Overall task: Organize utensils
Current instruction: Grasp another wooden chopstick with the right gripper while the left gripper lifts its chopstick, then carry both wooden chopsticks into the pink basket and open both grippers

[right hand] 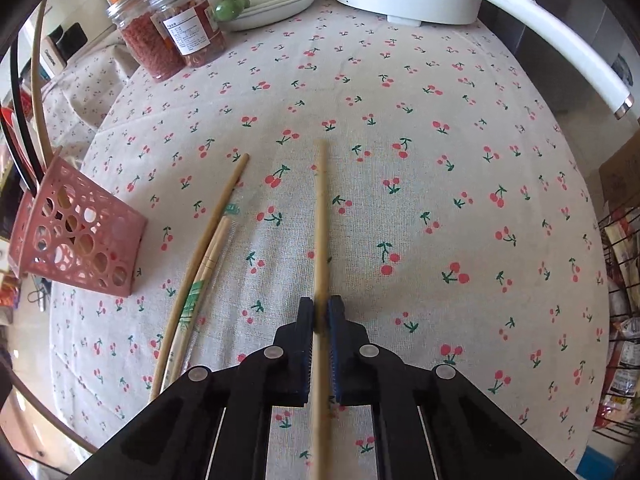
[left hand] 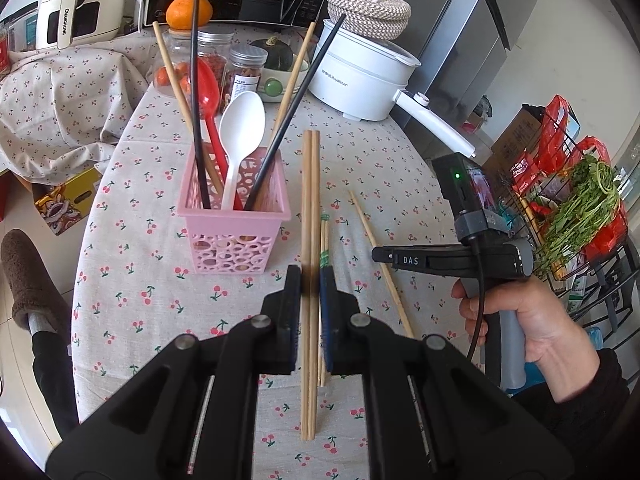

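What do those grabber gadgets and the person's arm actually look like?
Each gripper, left and right, is black plastic with silver rivets and blue-edged fingers. The right one carries white "DAS" lettering, a grey handle, a black cable and a green light. The right hand is bare, with a black sleeve.

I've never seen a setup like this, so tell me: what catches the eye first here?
Two black grippers each pinch wooden chopsticks: the left gripper holds a pair of chopsticks, the right gripper a single chopstick. Left of centre on the cherry-print tablecloth stands a pink basket already bristling with spoons and chopsticks.
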`<state>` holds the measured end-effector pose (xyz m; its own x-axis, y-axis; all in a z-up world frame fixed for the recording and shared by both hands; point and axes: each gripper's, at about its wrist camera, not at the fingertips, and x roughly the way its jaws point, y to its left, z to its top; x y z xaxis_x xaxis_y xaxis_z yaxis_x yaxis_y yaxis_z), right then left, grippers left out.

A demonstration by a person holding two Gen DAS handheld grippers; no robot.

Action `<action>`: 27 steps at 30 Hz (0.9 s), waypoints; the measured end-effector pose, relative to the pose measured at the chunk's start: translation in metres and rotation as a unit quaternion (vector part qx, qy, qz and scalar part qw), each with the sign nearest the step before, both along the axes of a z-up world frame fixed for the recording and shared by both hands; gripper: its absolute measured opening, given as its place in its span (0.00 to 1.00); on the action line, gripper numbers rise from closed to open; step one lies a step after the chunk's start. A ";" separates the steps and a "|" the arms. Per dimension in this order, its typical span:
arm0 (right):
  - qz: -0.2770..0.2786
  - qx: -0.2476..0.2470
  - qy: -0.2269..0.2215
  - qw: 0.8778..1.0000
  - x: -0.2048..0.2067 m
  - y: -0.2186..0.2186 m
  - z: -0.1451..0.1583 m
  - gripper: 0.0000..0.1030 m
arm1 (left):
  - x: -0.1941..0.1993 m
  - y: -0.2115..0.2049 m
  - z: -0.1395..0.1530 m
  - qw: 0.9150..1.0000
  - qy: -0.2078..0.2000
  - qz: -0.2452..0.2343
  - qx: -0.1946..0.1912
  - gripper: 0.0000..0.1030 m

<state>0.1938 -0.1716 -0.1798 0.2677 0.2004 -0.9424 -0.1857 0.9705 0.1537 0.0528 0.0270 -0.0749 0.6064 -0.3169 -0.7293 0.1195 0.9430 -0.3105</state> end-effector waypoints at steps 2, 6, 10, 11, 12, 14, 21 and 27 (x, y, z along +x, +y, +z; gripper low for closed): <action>0.000 0.029 -0.005 1.000 -0.006 -0.004 0.005 0.07 | -0.002 0.002 0.007 1.000 -0.012 0.003 -0.002 0.10; 0.002 0.067 -0.036 0.997 -0.016 -0.015 0.028 0.07 | -0.005 0.010 0.026 0.999 -0.044 0.014 -0.003 0.10; 0.009 0.094 -0.092 0.991 -0.039 -0.017 0.060 0.07 | -0.012 0.020 0.053 0.996 -0.089 0.028 -0.006 0.10; 0.010 0.103 -0.106 0.989 -0.044 -0.020 0.068 0.07 | -0.014 0.023 0.059 0.994 -0.101 0.034 -0.006 0.10; 0.011 0.110 -0.120 0.987 -0.051 -0.019 0.076 0.07 | -0.015 0.025 0.066 0.993 -0.114 0.039 -0.008 0.10; 0.009 0.122 -0.148 0.981 -0.058 -0.017 0.090 0.07 | -0.016 0.031 0.078 0.990 -0.135 0.048 -0.013 0.10; -0.005 0.155 -0.233 0.960 -0.067 -0.015 0.130 0.07 | -0.005 0.040 0.103 0.981 -0.182 0.075 -0.001 0.10; -0.004 0.163 -0.256 0.953 -0.070 -0.013 0.141 0.07 | 0.009 0.038 0.100 0.974 -0.199 0.101 0.041 0.10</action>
<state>0.1239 -0.1851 -0.0389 0.6784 0.4559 -0.5761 -0.3105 0.8886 0.3376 0.0615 0.0653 0.0255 0.8901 -0.1135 -0.4414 0.0254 0.9793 -0.2008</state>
